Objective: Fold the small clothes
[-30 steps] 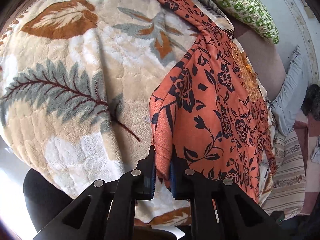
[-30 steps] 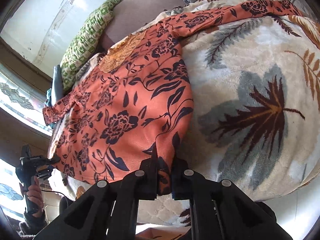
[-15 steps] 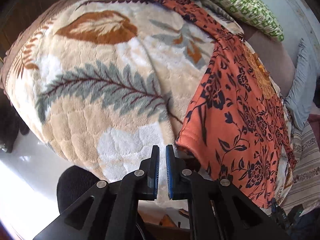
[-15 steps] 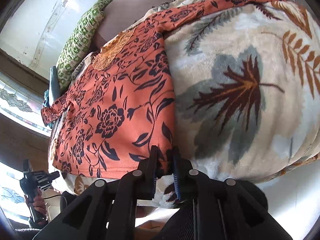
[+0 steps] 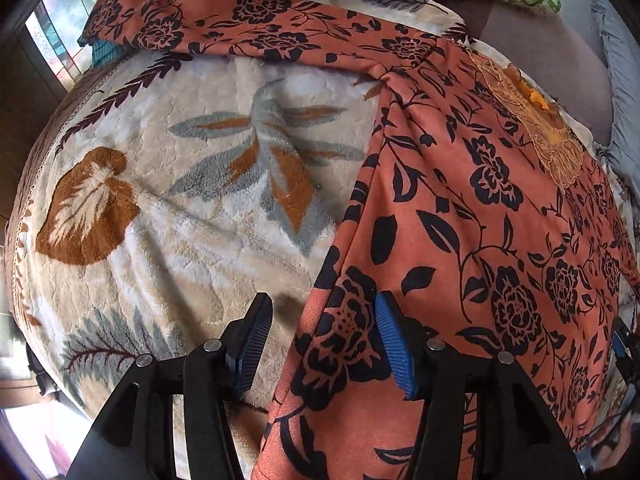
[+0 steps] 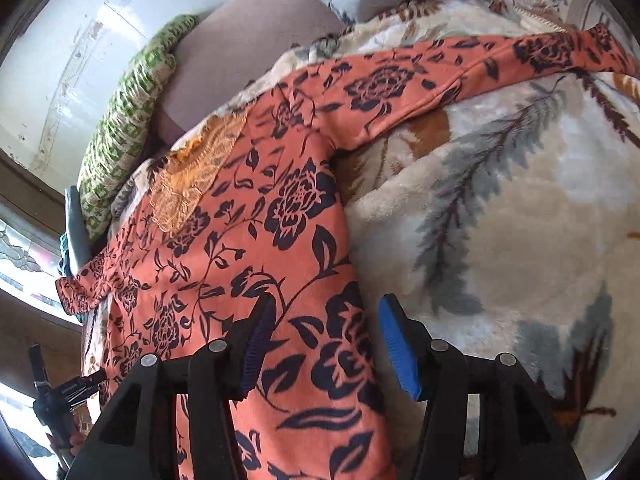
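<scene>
An orange top with a black flower print [image 5: 472, 208] lies spread flat on a cream leaf-patterned blanket [image 5: 192, 208], with one sleeve stretched out along the far side and a gold lace patch at the neck. My left gripper [image 5: 324, 344] is open over the top's left side edge near the hem. The top also shows in the right wrist view [image 6: 256, 248]. My right gripper [image 6: 326, 344] is open over the top's right side edge near the hem. Neither gripper holds cloth.
A green patterned pillow [image 6: 124, 120] and a brown cushion [image 6: 240, 64] lie past the top's neck. The blanket [image 6: 500, 240] covers a rounded bed that drops off at the near edge. The other hand-held gripper [image 6: 60, 396] shows at the lower left.
Both grippers let go of the top's hem corners and opened wide. Both moved forward over the top's side edges. The top now lies flat on the blanket.
</scene>
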`<state>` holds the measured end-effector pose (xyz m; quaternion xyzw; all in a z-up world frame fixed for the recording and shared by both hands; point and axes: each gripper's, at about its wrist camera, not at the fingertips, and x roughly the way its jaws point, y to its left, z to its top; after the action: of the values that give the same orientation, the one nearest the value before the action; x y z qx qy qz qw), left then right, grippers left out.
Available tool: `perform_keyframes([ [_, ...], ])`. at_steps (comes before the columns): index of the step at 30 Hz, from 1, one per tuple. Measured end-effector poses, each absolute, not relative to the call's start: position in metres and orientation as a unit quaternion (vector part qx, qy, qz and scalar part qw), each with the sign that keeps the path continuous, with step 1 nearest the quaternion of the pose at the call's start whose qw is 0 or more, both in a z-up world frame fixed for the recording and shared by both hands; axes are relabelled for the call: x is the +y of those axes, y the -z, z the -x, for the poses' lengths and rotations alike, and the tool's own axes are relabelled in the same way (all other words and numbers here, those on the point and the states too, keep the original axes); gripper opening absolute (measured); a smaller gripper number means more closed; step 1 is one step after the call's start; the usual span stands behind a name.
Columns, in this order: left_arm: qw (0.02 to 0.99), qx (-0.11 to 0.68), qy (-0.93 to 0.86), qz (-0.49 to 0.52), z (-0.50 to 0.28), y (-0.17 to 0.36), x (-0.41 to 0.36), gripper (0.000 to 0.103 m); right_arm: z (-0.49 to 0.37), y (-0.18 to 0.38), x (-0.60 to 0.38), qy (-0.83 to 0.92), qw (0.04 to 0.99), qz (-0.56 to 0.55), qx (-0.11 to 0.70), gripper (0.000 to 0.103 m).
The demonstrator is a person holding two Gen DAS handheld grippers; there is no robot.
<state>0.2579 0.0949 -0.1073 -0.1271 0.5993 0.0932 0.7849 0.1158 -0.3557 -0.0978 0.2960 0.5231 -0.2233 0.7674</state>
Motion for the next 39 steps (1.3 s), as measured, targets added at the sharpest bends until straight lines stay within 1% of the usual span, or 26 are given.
perform_keyframes([
  [1,0.785,0.598,-0.089,0.132,-0.256,0.108,0.094,0.047,-0.121,0.097,-0.350,0.206,0.775,-0.281,0.528,0.005],
  [3,0.790,0.594,-0.105,0.108,-0.251,0.112,0.091,0.048,-0.124,0.088,-0.337,0.205,0.797,-0.227,0.521,0.005],
  [5,0.786,0.602,-0.114,0.083,-0.252,0.126,0.087,0.050,-0.123,0.102,-0.341,0.226,0.777,-0.205,0.550,0.005],
  [6,0.789,0.597,-0.117,0.082,-0.251,0.128,0.087,0.050,-0.120,0.112,-0.345,0.233,0.768,-0.202,0.561,0.007],
  [8,0.793,0.593,-0.115,0.082,-0.249,0.121,0.082,0.048,-0.110,0.108,-0.348,0.226,0.780,-0.227,0.538,0.007],
  [9,0.794,0.593,-0.107,0.081,-0.247,0.116,0.079,0.047,-0.105,0.104,-0.349,0.218,0.784,-0.244,0.527,0.014],
  [13,0.817,0.568,-0.081,0.057,-0.238,0.083,0.058,0.046,-0.080,0.079,-0.369,0.217,0.795,-0.282,0.492,0.017],
  [14,0.824,0.559,-0.075,0.048,-0.239,0.074,0.050,0.047,-0.071,0.070,-0.381,0.227,0.795,-0.291,0.481,0.018],
  [16,0.834,0.547,-0.053,0.042,-0.244,0.059,0.029,0.048,-0.047,0.055,-0.410,0.256,0.792,-0.318,0.453,0.026],
  [18,0.834,0.550,-0.026,0.046,-0.253,0.051,0.011,0.054,-0.019,0.038,-0.444,0.299,0.787,-0.338,0.421,0.029],
  [21,0.824,0.566,0.000,0.035,-0.283,0.052,-0.031,0.056,0.016,0.011,-0.494,0.365,0.774,-0.353,0.378,0.032],
  [22,0.818,0.574,0.005,0.031,-0.293,0.056,-0.045,0.056,0.027,0.003,-0.511,0.383,0.769,-0.361,0.363,0.036],
  [24,0.806,0.592,0.016,0.024,-0.316,0.063,-0.069,0.055,0.041,-0.012,-0.542,0.410,0.762,-0.374,0.334,0.041],
  [25,0.800,0.599,0.022,0.021,-0.328,0.070,-0.082,0.055,0.046,-0.018,-0.558,0.416,0.760,-0.383,0.320,0.047],
  [27,0.788,0.615,0.027,0.024,-0.354,0.083,-0.107,0.055,0.045,-0.024,-0.585,0.426,0.755,-0.396,0.303,0.053],
  [28,0.783,0.620,0.030,0.030,-0.365,0.088,-0.117,0.055,0.041,-0.026,-0.599,0.430,0.752,-0.399,0.300,0.055],
  [31,0.774,0.630,0.040,0.048,-0.394,0.100,-0.146,0.055,0.021,-0.022,-0.635,0.446,0.736,-0.411,0.301,0.057],
  [35,0.773,0.630,0.049,0.049,-0.420,0.113,-0.176,0.055,-0.008,-0.007,-0.671,0.502,0.691,-0.410,0.321,0.058],
  [38,0.769,0.635,0.052,0.055,-0.432,0.123,-0.186,0.055,-0.023,0.008,-0.683,0.536,0.662,-0.386,0.353,0.057],
  [39,0.770,0.634,0.053,0.057,-0.435,0.129,-0.188,0.055,-0.022,0.012,-0.683,0.544,0.656,-0.385,0.353,0.058],
])
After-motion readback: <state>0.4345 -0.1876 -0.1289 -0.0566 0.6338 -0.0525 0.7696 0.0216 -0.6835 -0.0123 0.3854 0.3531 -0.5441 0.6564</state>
